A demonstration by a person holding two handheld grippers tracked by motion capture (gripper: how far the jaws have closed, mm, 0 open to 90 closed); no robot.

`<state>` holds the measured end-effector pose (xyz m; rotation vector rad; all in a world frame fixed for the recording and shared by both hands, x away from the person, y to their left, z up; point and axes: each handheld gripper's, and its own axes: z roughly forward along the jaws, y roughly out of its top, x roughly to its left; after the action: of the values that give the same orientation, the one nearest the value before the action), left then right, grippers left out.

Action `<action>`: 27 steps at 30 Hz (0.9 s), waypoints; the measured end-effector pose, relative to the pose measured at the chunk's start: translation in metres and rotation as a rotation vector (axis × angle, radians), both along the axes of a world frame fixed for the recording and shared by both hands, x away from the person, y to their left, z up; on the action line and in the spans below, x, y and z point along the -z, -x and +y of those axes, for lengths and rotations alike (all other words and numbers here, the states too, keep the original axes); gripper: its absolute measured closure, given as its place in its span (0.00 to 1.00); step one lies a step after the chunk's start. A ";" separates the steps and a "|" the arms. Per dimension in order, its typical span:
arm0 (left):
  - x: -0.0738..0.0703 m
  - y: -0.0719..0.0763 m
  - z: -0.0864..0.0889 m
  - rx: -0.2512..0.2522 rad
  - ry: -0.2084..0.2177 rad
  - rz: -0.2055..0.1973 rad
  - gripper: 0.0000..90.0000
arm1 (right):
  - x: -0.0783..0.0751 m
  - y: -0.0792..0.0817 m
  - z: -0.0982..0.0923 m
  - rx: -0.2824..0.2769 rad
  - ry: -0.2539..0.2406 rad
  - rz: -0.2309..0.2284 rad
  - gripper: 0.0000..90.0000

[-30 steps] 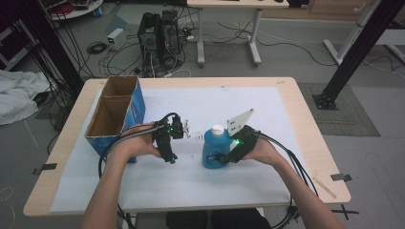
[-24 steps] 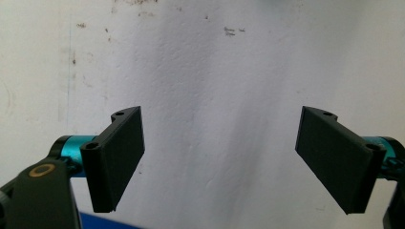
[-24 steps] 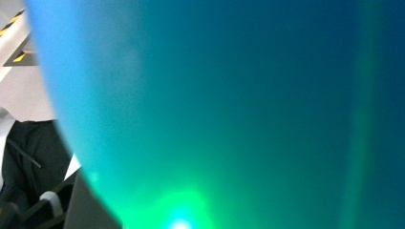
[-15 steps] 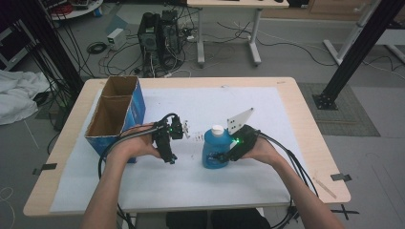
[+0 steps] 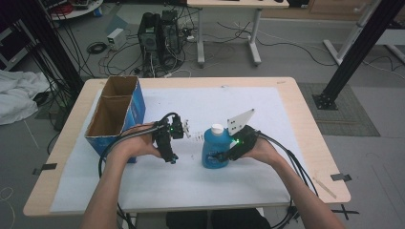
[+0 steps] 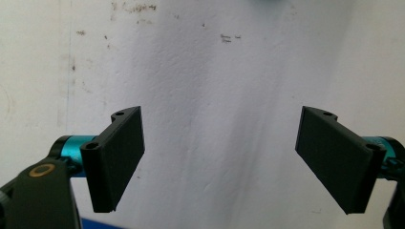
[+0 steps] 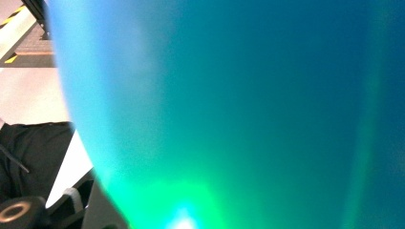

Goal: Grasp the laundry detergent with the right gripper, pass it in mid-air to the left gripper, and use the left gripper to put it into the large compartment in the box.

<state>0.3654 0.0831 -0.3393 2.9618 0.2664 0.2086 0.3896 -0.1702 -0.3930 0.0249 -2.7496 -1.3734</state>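
The blue bottle (image 5: 214, 149) stands upright with its white cap on, near the middle of the white sheet (image 5: 267, 119). Your right gripper (image 5: 222, 155) has just closed its jaws on the bottle's side. Your left gripper (image 5: 171, 155), just left of it, holds its jaws wide apart over bare sheet, gripping nothing. The cardboard box (image 5: 116, 112) sits further left.

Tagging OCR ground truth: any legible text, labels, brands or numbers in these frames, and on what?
None legible.
Blue bottle: no label text can be made out.
Blue cardboard box: no print readable on its side.
White table cover: small dark marks, too faint and blurred to read.
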 end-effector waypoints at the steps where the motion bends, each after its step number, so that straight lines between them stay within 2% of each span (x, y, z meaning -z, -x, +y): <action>1: -0.001 0.000 0.000 -0.002 0.006 -0.002 0.19 | 0.000 0.000 0.000 0.000 -0.001 0.002 0.48; 7: -0.016 0.000 0.003 -0.003 0.042 -0.012 0.19 | -0.001 -0.001 0.000 -0.003 0.009 0.009 0.49; 8: -0.019 -0.001 0.003 0.003 0.041 -0.013 0.19 | -0.002 -0.002 0.000 -0.006 0.006 0.000 0.49; 9: -0.022 -0.001 0.003 -0.007 0.060 -0.015 0.19 | -0.003 0.000 -0.002 0.012 0.030 0.023 0.49; 10: -0.026 -0.002 0.003 -0.008 0.069 -0.017 0.19 | -0.003 -0.004 -0.001 -0.015 0.012 -0.013 0.49; 12: -0.035 -0.004 0.002 0.008 0.071 -0.020 0.19 | -0.006 -0.006 -0.002 -0.008 0.010 -0.016 0.49; 14: -0.043 -0.005 0.001 0.012 0.091 -0.020 0.19 | -0.009 -0.009 -0.004 -0.005 -0.001 -0.022 0.49; 16: -0.052 -0.006 -0.002 0.025 0.107 -0.022 0.19 | -0.013 -0.010 -0.006 -0.003 -0.004 -0.022 0.49; 17: -0.056 -0.007 -0.005 0.031 0.114 -0.024 0.19 | -0.016 -0.009 -0.007 0.011 0.007 -0.008 0.49; 18: -0.061 -0.008 -0.007 0.038 0.125 -0.023 0.19 | -0.018 -0.012 -0.007 -0.003 -0.008 -0.028 0.49; 19: -0.066 -0.008 -0.009 0.043 0.137 -0.027 0.19 | -0.021 -0.011 -0.008 0.010 0.008 -0.014 0.49; 22: -0.080 -0.010 -0.018 0.059 0.165 -0.031 0.19 | -0.027 -0.014 -0.009 0.012 0.012 -0.015 0.49; 23: -0.084 -0.011 -0.021 0.063 0.173 -0.032 0.19 | -0.029 -0.017 -0.008 -0.008 -0.010 -0.047 0.49; 24: -0.088 -0.011 -0.024 0.071 0.177 -0.036 0.19 | -0.031 -0.015 -0.008 0.017 0.011 -0.027 0.49; 25: -0.092 -0.012 -0.026 0.072 0.186 -0.037 0.19 | -0.032 -0.018 -0.007 -0.002 -0.007 -0.058 0.49; 26: -0.095 -0.012 -0.029 0.070 0.193 -0.039 0.19 | -0.034 -0.019 -0.007 -0.014 -0.005 -0.055 0.49; 27: -0.098 -0.012 -0.032 0.067 0.202 -0.035 0.19 | -0.035 -0.020 -0.007 0.000 -0.006 -0.058 0.49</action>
<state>0.3777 0.0515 -0.2409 2.7594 0.1722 0.2112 0.4094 -0.1771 -0.3578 0.0657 -2.7923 -1.4026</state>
